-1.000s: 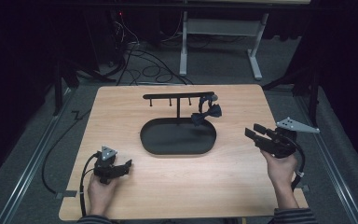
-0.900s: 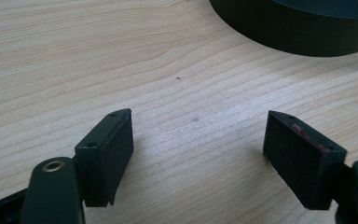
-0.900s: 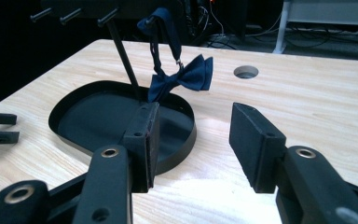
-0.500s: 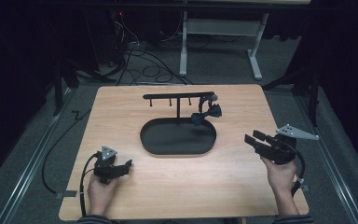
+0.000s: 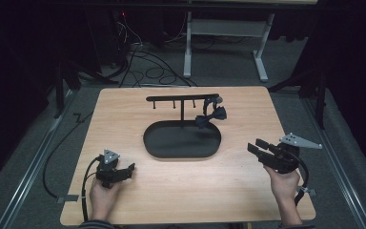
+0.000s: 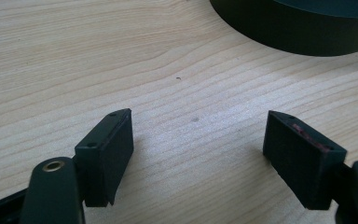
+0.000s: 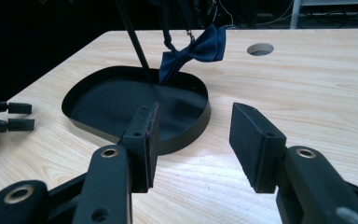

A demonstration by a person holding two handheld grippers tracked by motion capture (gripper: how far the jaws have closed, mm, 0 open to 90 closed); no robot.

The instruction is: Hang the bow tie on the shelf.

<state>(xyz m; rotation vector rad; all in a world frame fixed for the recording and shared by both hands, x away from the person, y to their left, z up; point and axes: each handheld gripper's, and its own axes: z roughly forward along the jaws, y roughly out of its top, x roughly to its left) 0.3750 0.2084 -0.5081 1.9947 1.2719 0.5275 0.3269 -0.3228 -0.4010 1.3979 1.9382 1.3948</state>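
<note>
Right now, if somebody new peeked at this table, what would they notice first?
Probably the dark blue bow tie hanging from the right end of a black stand, dangling over the black oval tray in the middle of the wooden table. Next, the two hand-held grippers near the front edge: the left gripper and the right gripper, both open with nothing between the jaws.
</note>
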